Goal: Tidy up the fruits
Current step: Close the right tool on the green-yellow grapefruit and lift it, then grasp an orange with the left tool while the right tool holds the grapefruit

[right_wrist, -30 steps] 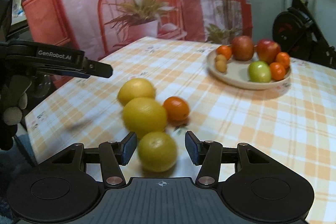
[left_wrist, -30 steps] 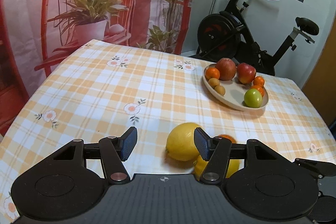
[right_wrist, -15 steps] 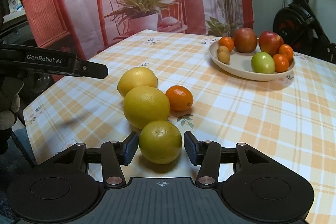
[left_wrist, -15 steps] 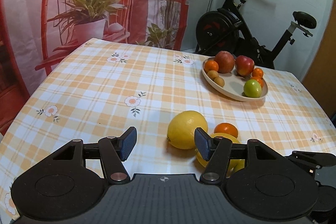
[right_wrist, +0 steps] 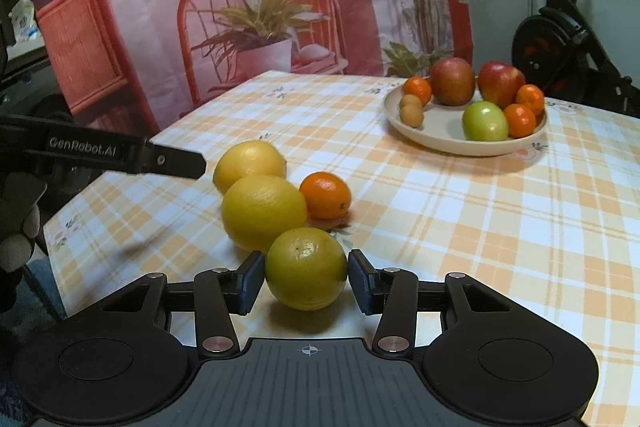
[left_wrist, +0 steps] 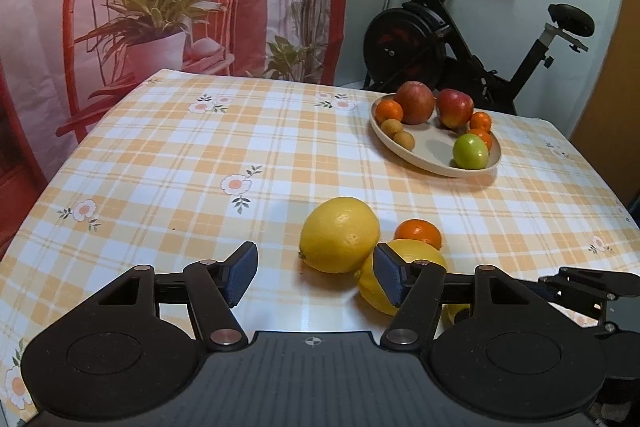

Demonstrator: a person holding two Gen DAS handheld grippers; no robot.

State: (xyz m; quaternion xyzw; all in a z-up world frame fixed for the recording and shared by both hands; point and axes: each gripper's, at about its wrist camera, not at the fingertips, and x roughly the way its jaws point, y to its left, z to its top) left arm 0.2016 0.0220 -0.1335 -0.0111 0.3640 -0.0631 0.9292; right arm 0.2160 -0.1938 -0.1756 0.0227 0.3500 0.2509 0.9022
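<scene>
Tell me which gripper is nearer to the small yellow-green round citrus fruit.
Right. The right gripper has closed around the small yellow-green round citrus fruit, one pad at each side. The left gripper, open, is further away, by the large yellow lemon.

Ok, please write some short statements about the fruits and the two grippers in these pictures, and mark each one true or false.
1. The right gripper is closed on the yellow-green citrus. True.
2. The left gripper holds a lemon. False: its jaws are open, nothing between them.
3. The green apple lies in the plate. True.
4. All oranges are in the plate. False: one orange lies on the tablecloth.
</scene>
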